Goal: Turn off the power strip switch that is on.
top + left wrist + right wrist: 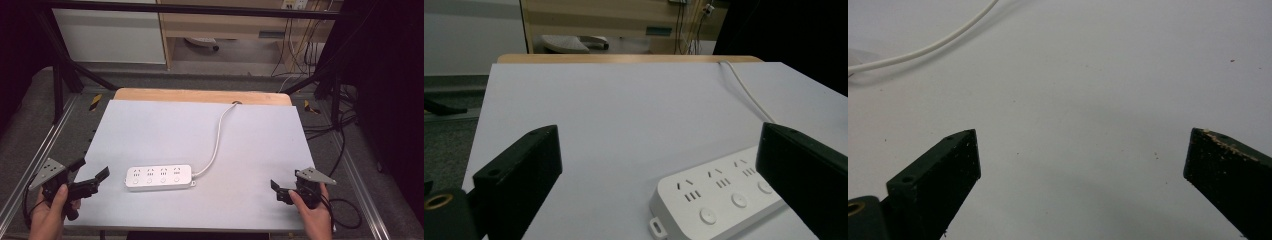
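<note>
White power strip (159, 177) lies flat on the table (250, 150) between both wide-open, empty grippers, left (92, 176) and right (285, 190); the left gripper view reveals its round switches, the right gripper view its cord (928, 47).

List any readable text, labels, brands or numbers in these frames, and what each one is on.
None can be read.
Power strip: bare white face with socket slots and round buttons, no print visible.
Left gripper and right gripper: no markings.
Yellow-and-black floor markers: stripes only, no words.
Wall outlet plate in the background: too small to read.
</note>
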`<state>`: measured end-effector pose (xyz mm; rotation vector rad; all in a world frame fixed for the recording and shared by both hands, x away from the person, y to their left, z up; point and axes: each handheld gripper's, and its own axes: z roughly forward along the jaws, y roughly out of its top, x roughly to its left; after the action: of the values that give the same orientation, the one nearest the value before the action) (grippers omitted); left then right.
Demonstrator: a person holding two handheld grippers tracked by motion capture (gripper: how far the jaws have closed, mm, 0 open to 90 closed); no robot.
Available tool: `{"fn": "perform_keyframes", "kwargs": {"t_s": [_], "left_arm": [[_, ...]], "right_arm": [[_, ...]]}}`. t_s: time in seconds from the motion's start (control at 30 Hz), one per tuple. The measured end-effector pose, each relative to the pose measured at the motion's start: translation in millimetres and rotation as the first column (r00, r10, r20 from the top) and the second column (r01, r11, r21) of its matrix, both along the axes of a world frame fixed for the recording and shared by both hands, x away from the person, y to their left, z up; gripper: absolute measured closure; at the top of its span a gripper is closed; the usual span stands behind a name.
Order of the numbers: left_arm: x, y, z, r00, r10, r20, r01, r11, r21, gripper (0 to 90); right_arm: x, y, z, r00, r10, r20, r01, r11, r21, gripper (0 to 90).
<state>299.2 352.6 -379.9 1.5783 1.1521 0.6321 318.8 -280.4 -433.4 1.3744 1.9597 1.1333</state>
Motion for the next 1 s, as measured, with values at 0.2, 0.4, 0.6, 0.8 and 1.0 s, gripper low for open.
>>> {"fn": "perform_keyframes", "kwargs": {"t_s": [0.2, 0.4, 0.6, 0.8, 1.0], "left_arm": [[1.3, 5.0, -4.6, 0.9998, 0.01, -0.017, -0.01, 0.9999, 0.008, 4.4], [3.5, 7.5, -11.4, 0.999, 0.008, -0.045, -0.006, 0.9995, 0.031, 4.4], [5.9, 8.5, -17.0, 0.9977, 0.006, -0.068, -0.003, 0.999, 0.043, 4.6], [7.7, 6.8, -24.2, 0.9951, -0.004, -0.099, 0.011, 0.9974, 0.072, 4.6], [9.7, -0.5, -34.5, 0.9893, -0.033, -0.143, 0.051, 0.9908, 0.125, 4.9]], "right_arm": [[0.0, 0.1, 0.1, 1.0, 0.001, 0.0, -0.001, 1.0, 0.0, 2.3], [0.0, -0.1, 0.0, 1.0, 0.0, 0.0, 0.0, 1.0, 0.0, 2.3], [0.1, 0.3, -0.3, 1.0, 0.001, -0.001, -0.001, 1.0, -0.001, 2.3], [0.6, 0.0, -0.9, 1.0, 0.002, -0.001, -0.002, 1.0, -0.004, 2.4], [0.5, -0.2, -1.2, 1.0, 0.0, -0.008, 0.0, 1.0, 0.0, 2.4]]}}
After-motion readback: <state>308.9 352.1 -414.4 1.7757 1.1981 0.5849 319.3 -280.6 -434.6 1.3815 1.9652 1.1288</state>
